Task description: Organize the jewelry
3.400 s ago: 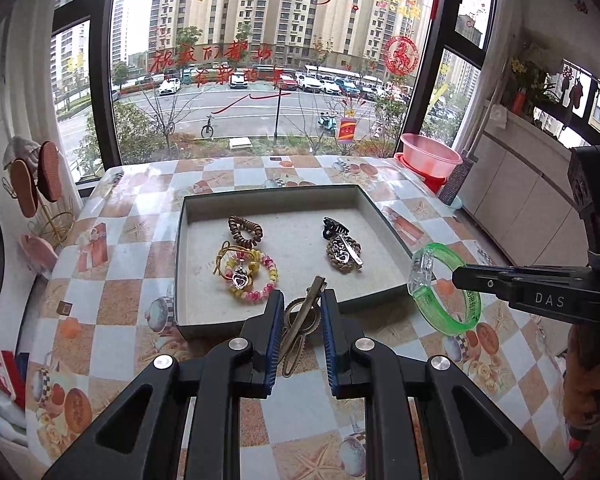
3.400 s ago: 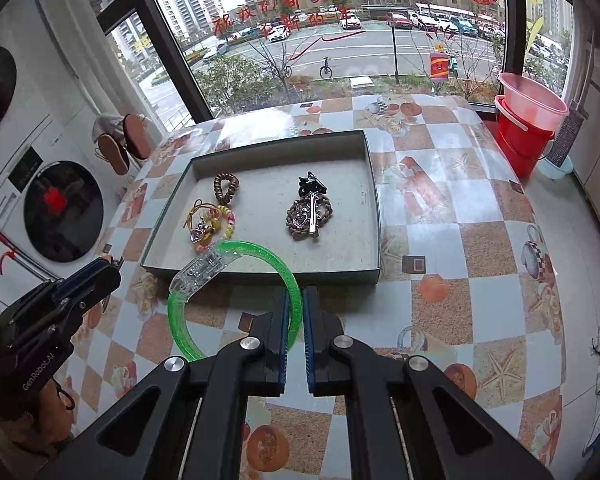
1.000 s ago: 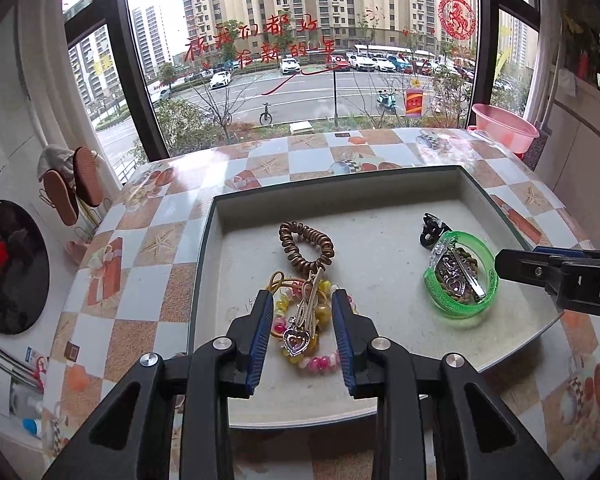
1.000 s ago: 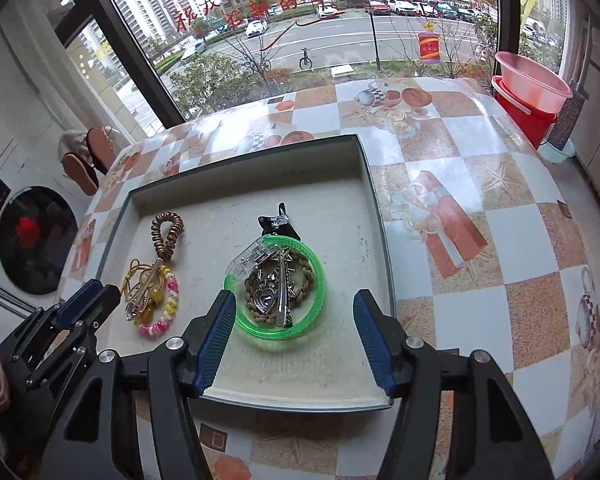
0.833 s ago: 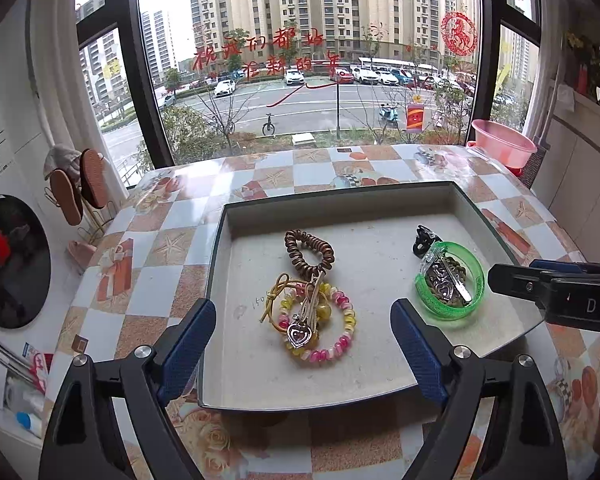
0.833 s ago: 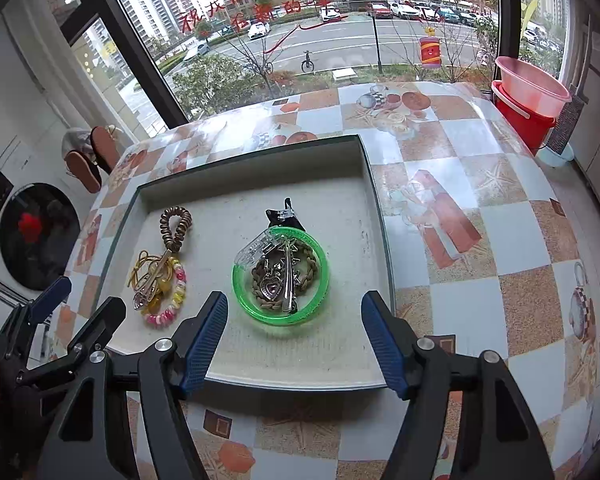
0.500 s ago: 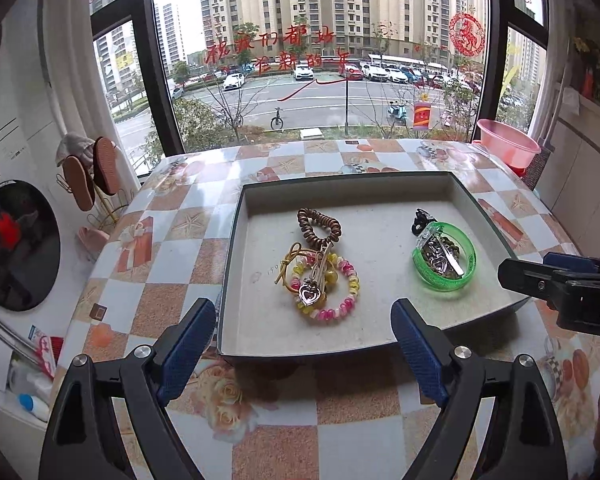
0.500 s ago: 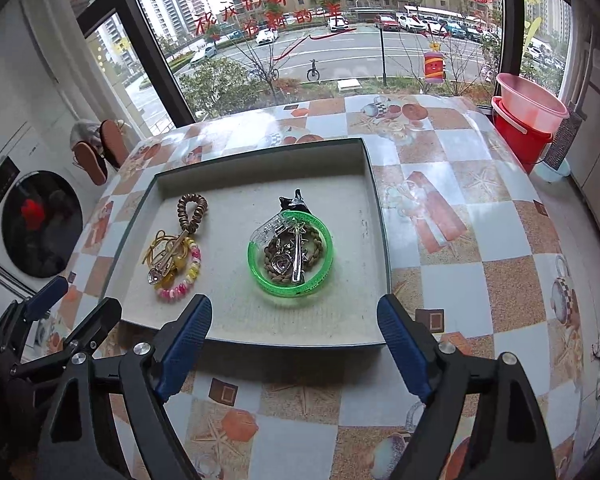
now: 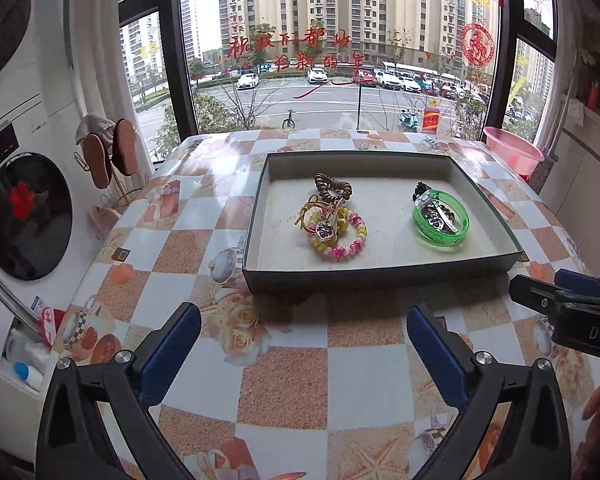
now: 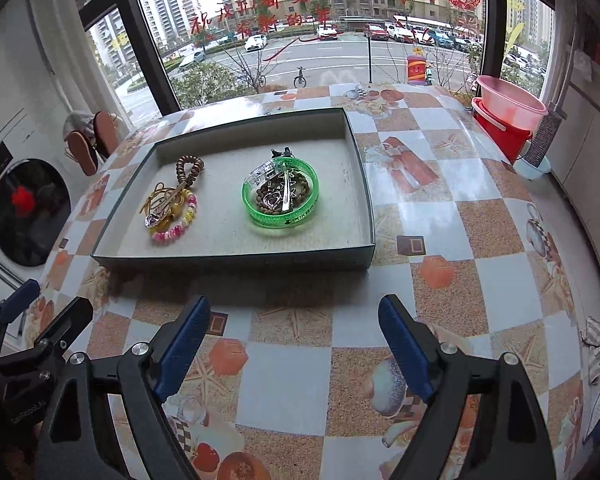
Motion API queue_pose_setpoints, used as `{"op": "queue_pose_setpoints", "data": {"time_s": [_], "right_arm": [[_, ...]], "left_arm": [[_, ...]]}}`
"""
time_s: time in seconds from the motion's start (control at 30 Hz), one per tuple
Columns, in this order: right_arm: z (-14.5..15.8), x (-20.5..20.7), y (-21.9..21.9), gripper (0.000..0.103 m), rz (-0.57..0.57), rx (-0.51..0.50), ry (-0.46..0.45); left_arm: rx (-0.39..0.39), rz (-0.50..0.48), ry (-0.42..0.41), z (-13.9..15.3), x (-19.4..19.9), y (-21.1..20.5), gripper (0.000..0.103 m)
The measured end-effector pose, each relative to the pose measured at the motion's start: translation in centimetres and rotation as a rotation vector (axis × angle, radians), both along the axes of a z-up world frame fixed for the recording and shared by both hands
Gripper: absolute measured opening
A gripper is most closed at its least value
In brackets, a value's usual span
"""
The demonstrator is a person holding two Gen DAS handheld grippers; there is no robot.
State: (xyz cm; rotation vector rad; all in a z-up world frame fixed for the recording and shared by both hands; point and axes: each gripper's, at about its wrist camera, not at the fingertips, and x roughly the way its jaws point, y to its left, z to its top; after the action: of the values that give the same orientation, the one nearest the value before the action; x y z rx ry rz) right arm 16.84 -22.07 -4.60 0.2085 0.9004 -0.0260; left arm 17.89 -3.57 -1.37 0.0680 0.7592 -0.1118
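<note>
Ahead at twelve o'clock on the checkered tablecloth (image 9: 284, 376), the shallow tray (image 9: 380, 274) holds my jewelry: a green bangle (image 9: 441, 222) at its right ringing a braided bracelet and hair clip, and a beaded bracelet (image 9: 338, 232) under a brown coil hair tie (image 9: 332, 188) at its left. My left gripper (image 9: 304, 350) and right gripper (image 10: 294, 340) both gape wide and released, nothing between their blue pads, over bare cloth at the tray's six o'clock side.

A desk (image 9: 284, 376) with a checkered patterned cloth stands before a big window (image 9: 340, 40). A pink basin (image 10: 510, 102) sits on a red bucket (image 10: 500, 136); slippers (image 9: 108, 152) hang near a washing machine (image 9: 24, 216).
</note>
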Motion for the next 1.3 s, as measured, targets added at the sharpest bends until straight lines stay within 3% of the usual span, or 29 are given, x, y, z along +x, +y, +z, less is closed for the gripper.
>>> {"op": "queue_pose_setpoints", "data": {"time_s": [0.23, 0.5, 1.3], "right_arm": [[0.0, -2.8, 0.4, 0.088, -0.044, -0.067, -0.072], [0.3, -3.4, 1.1, 0.088, -0.046, -0.098, -0.102], [0.6, -3.4, 1.7, 0.088, -0.032, -0.097, -0.112]], "left_arm": [[0.019, 0.019, -0.043, -0.1, -1.7, 0.4, 0.103], [0.007, 0.026, -0.034, -0.3, -2.0, 0.5, 0.103], [0.008, 0.028, -0.024, -0.5, -2.2, 0.5, 0.103]]}}
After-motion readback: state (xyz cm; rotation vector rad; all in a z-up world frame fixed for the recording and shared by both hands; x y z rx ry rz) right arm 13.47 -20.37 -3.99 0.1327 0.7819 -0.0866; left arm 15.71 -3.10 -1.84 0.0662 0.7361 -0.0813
